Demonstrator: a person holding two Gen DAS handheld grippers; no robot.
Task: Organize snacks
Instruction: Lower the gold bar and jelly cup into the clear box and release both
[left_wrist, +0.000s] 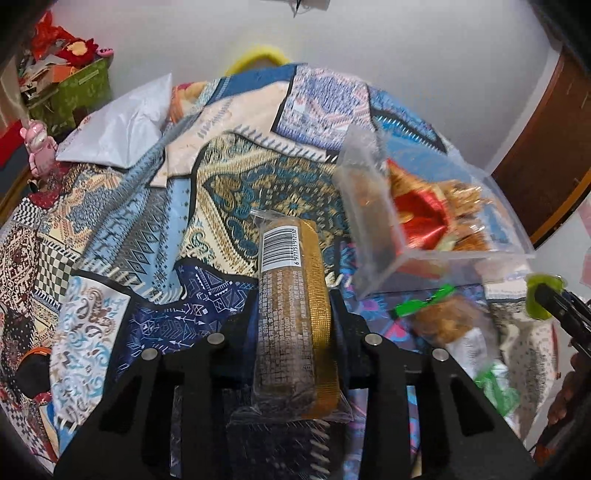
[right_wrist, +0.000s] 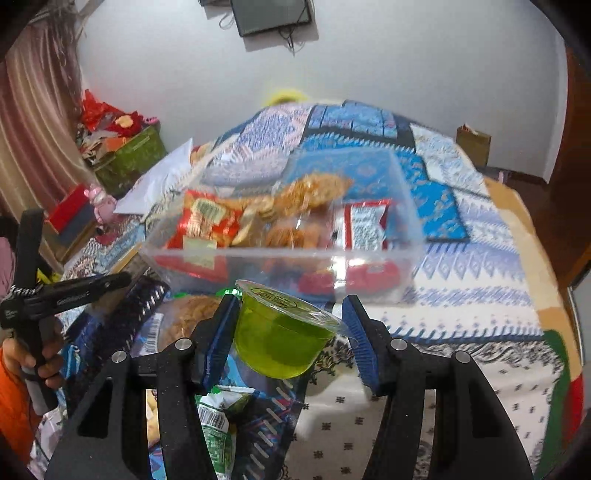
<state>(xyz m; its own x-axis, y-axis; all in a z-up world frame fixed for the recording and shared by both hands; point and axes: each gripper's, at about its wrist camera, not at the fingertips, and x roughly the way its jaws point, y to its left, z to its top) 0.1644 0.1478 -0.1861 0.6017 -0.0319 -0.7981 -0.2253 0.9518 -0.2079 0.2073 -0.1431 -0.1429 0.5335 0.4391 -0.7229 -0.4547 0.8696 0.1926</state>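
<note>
Left wrist view: the left gripper (left_wrist: 291, 332) is clamped on a wrapped snack bar (left_wrist: 291, 302), the clear bin (left_wrist: 406, 266) ahead to its right. Carry it level over the rim before releasing.

Right wrist view: the right gripper (right_wrist: 291, 332), partly closed, holds a green jelly cup (right_wrist: 282, 332) before the bin (right_wrist: 280, 258); keep it upright.

Left wrist view: looks forward and steeply down along the left gripper (left_wrist: 291, 325), close above a patterned cloth (left_wrist: 229, 192). Right wrist view: same forward, downward aim along the right gripper (right_wrist: 290, 328). Shared field: the clear snack box (left_wrist: 436, 221) (right_wrist: 280, 229), the cloth, the white wall (right_wrist: 369, 66), and probably the green carton (left_wrist: 77, 92) (right_wrist: 133, 158).
</note>
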